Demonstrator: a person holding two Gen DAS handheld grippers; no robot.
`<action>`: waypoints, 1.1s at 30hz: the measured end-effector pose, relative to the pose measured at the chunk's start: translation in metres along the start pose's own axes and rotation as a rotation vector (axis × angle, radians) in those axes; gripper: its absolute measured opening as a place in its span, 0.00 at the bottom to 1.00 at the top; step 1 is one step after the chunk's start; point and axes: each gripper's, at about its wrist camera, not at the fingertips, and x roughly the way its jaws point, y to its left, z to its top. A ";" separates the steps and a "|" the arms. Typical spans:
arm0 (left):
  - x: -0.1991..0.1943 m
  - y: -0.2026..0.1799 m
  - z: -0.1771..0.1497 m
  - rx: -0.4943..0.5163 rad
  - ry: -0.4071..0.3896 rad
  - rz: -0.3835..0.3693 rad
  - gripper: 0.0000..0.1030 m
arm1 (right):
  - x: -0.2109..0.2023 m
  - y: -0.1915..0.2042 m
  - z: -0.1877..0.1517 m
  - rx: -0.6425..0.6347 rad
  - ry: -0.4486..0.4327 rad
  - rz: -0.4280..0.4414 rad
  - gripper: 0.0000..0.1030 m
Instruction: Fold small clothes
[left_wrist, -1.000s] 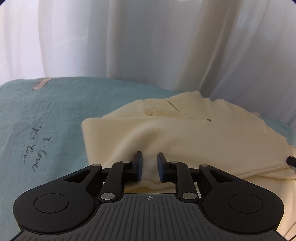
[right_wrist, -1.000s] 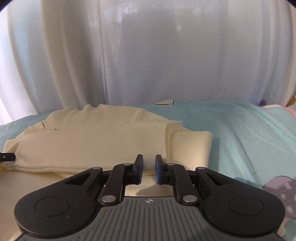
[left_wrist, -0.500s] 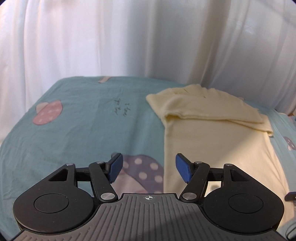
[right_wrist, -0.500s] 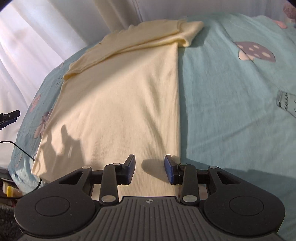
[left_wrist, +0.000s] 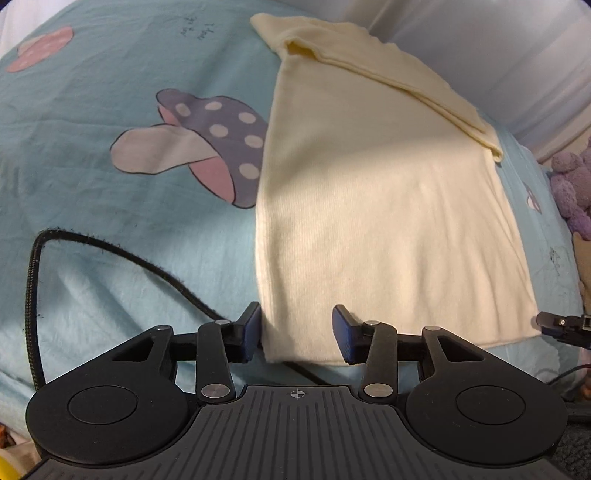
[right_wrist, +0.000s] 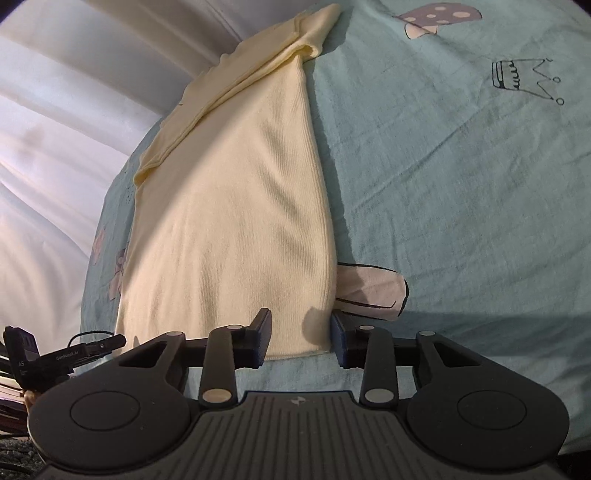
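Both grippers arrive at the near hem of a cream top spread lengthwise on a bed covered by a teal sheet printed with mushrooms. A second ago each tool sat closed down at the far end of the garment, where a folded band of fabric now lies across the top; since then both have drawn back to the near edge and spread their fingers.

The left gripper stands open, straddling the garment's near left corner, with one blue finger just outside the side edge and the other over the cloth. The right gripper is likewise open at the near right corner, its fingers bracketing the hem without pinching it. A black cable loops over the sheet beside the left tool, touching or passing under the corner; which cannot be told. A purple soft toy sits at the bed's far right.

The shift suggests the upper fold is finished and the next step, gripping both lower corners to carry the hem up, is about to begin. The cable near the left corner could get caught in that grasp.
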 end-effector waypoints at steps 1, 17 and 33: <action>0.001 0.000 0.000 -0.001 0.004 -0.005 0.37 | 0.002 -0.002 0.000 0.016 0.009 0.014 0.18; -0.032 -0.014 0.051 -0.043 -0.246 -0.139 0.09 | -0.004 0.032 0.046 -0.036 -0.170 0.119 0.05; 0.037 -0.010 0.141 -0.034 -0.438 0.107 0.43 | 0.055 0.076 0.134 -0.375 -0.393 -0.210 0.39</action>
